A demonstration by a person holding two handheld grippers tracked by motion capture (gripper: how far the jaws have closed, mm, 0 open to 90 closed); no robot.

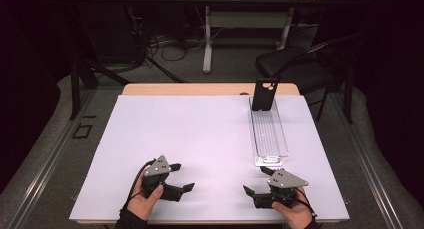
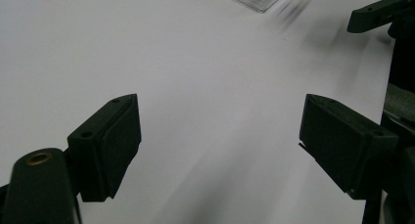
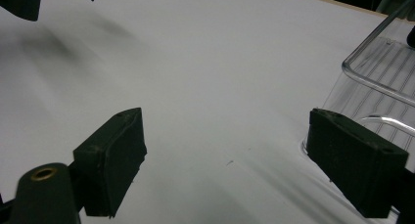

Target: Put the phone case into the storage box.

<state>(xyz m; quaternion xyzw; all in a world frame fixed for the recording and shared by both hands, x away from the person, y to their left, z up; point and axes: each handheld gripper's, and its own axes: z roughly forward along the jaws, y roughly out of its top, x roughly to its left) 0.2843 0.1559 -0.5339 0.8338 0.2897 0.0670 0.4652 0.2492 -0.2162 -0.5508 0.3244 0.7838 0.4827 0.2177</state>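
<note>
Looking down from the high view, a black phone case stands at the far end of the clear tray; the right gripper waits just beside its near end, the left gripper well apart. In both gripper views, jaws are spread, empty (approach squarely along the tray).

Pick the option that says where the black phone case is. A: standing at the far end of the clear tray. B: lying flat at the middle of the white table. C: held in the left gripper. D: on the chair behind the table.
A: in the high view the black phone case stands upright at the far end of the clear tray, well away from both grippers.
</note>
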